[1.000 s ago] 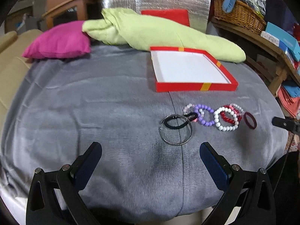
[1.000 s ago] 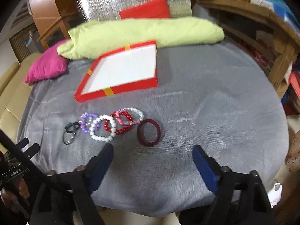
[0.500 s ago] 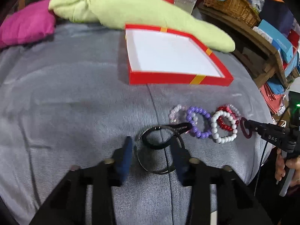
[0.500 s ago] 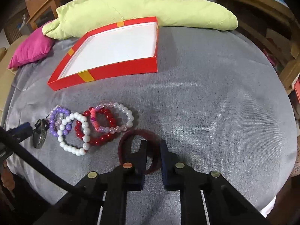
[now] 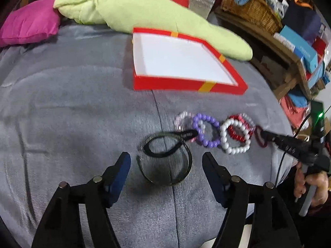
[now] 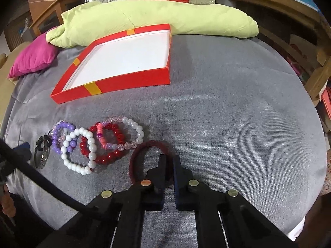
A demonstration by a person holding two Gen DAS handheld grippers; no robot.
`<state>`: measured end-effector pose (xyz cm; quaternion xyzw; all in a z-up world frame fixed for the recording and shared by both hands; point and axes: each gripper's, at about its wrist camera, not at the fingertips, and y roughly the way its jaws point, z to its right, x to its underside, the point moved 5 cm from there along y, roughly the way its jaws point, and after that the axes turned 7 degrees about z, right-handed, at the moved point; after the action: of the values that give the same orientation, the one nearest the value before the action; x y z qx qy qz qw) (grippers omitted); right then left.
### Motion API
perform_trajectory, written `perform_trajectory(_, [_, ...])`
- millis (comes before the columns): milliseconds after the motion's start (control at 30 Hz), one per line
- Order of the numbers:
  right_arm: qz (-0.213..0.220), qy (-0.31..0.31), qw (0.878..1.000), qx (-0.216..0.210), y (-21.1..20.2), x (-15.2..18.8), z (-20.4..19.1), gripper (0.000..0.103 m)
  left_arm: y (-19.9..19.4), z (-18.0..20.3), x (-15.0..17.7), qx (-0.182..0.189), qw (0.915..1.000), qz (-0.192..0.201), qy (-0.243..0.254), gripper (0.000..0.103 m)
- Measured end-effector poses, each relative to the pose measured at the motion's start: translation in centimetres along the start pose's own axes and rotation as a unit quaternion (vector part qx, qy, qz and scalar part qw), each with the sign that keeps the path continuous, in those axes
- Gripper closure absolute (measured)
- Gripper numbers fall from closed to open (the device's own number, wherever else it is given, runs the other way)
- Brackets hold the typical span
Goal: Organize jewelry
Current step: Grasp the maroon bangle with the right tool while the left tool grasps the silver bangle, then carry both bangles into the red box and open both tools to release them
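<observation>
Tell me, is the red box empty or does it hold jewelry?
Empty: the red box shows only bare white floor; every bracelet lies outside on the grey cloth.

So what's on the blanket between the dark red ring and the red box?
Nothing: in the right wrist view, bare grey blanket lies between dark red ring and red box.

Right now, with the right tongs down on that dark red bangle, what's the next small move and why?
Probably lift the right tongs a little, then carry the dark red bangle toward the red box. They look shut on the bangle's near rim, with one finger inside the ring and one outside, the bangle lies clear of the beaded bracelets, and the box is empty.
</observation>
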<state>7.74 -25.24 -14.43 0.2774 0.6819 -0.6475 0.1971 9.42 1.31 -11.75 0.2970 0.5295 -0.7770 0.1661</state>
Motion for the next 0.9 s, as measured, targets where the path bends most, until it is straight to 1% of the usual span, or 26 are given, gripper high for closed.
perform_trajectory(67, [0.007,0.007,1.0,0.002,-0.3,-0.2,0.4,0.097,0.6,0.4,0.4,0.005,0.9999,-0.014,0.006,0.031])
perform_trajectory(167, [0.019,0.025,1.0,0.003,-0.8,-0.7,1.3,0.097,1.0,0.9,0.7,-0.008,0.9994,-0.016,0.03,0.031])
perform_trajectory(233, [0.031,0.036,0.999,0.002,-1.2,-1.1,1.7,0.097,0.9,0.9,0.7,-0.007,0.9993,-0.012,0.034,0.032])
perform_trajectory(267, [0.038,0.043,0.998,0.002,-1.5,-1.3,2.0,0.097,0.9,0.7,0.7,-0.009,0.9993,-0.009,0.035,0.035])
perform_trajectory(300, [0.044,0.052,0.998,-0.001,-1.7,-1.5,2.3,0.097,0.8,0.5,0.6,-0.013,0.9993,-0.005,0.036,0.043])
perform_trajectory(400, [0.059,0.07,0.996,-0.019,-2.1,-2.2,2.6,0.097,0.6,0.1,0.6,-0.008,0.9995,0.002,0.029,0.043])
perform_trajectory(500, [0.077,0.074,0.994,-0.029,-2.5,-3.0,2.2,0.097,-0.2,0.1,0.2,-0.016,0.9987,0.022,0.044,0.044])
perform_trajectory(600, [0.092,0.068,0.993,-0.035,-2.7,-3.7,1.3,0.097,-1.4,0.3,-1.0,-0.019,0.9972,0.053,0.049,0.044])
perform_trajectory(733, [0.108,0.056,0.991,-0.054,-2.2,-5.8,-0.1,0.097,-2.6,0.5,-3.1,-0.018,0.9942,0.089,0.057,0.044])
perform_trajectory(833, [0.117,0.05,0.989,-0.075,-0.7,-8.3,-1.7,0.097,-2.0,1.3,-5.7,-0.021,0.9925,0.095,0.074,0.044])
perform_trajectory(900, [0.117,0.045,0.988,-0.085,0.4,-9.7,-2.7,0.097,-1.3,1.8,-7.5,-0.018,0.9916,0.102,0.077,0.044])
